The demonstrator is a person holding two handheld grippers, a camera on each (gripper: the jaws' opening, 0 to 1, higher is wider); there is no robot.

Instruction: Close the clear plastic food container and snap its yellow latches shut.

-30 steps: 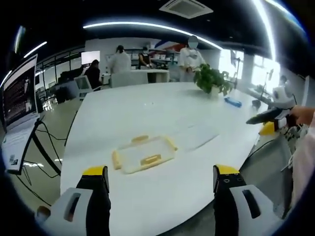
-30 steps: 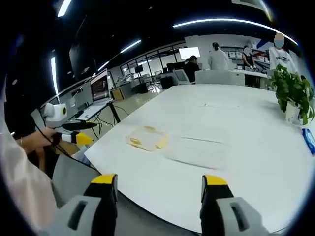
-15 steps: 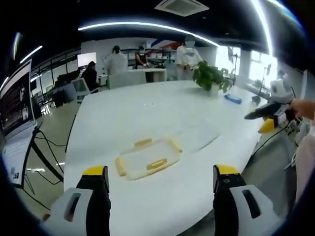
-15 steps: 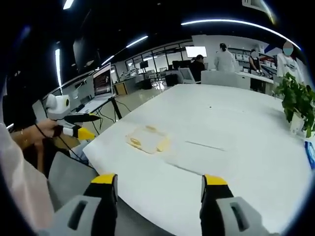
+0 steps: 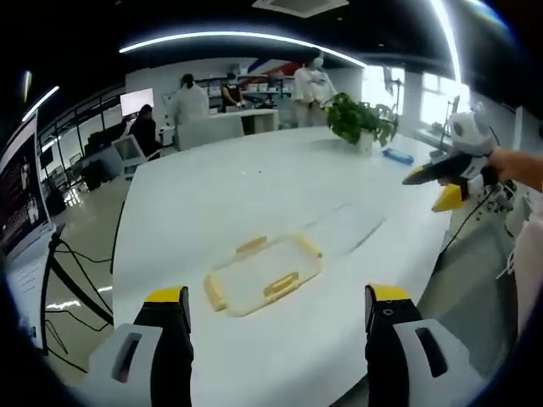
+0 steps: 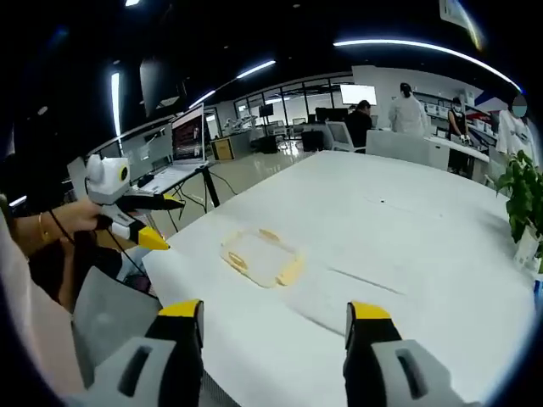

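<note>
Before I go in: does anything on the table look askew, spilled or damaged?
Nothing stands out. The container sits flat on the white table, its yellow latches flipped outward, no spill visible. Both grippers are open and apart from it.

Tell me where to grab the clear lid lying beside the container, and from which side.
Take the lid by its long free edge, the one away from the container, approaching low along the table. It lies flat and thin, so only an edge offers the hand-held gripper a hold.
</note>
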